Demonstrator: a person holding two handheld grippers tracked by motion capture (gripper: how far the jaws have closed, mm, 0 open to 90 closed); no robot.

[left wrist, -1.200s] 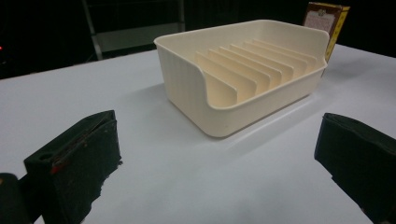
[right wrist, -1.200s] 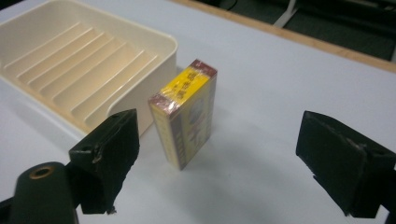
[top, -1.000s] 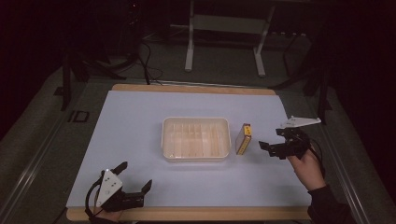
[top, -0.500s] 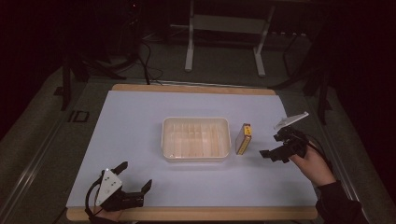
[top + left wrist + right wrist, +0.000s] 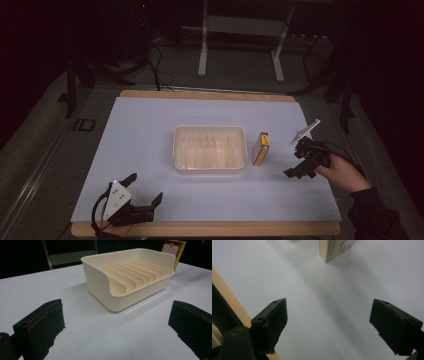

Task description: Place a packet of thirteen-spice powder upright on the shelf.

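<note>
White-topped table (image 5: 150, 130) with a wooden edge, dark room around. Ribbed cream tray (image 5: 210, 148) at centre; small yellow box (image 5: 260, 148) stands just right of it. Right tool (image 5: 299, 166), jaws wide but just closing a little, empty, near the box. Left tool (image 5: 145, 196) wide, empty, near-left edge. Bare surface between.

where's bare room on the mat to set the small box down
Widest free patch: left of the cream tray, out to the mat's left edge. Also free: behind the tray, and in front of it between the left gripper and right gripper. Tight between tray and box.
</note>
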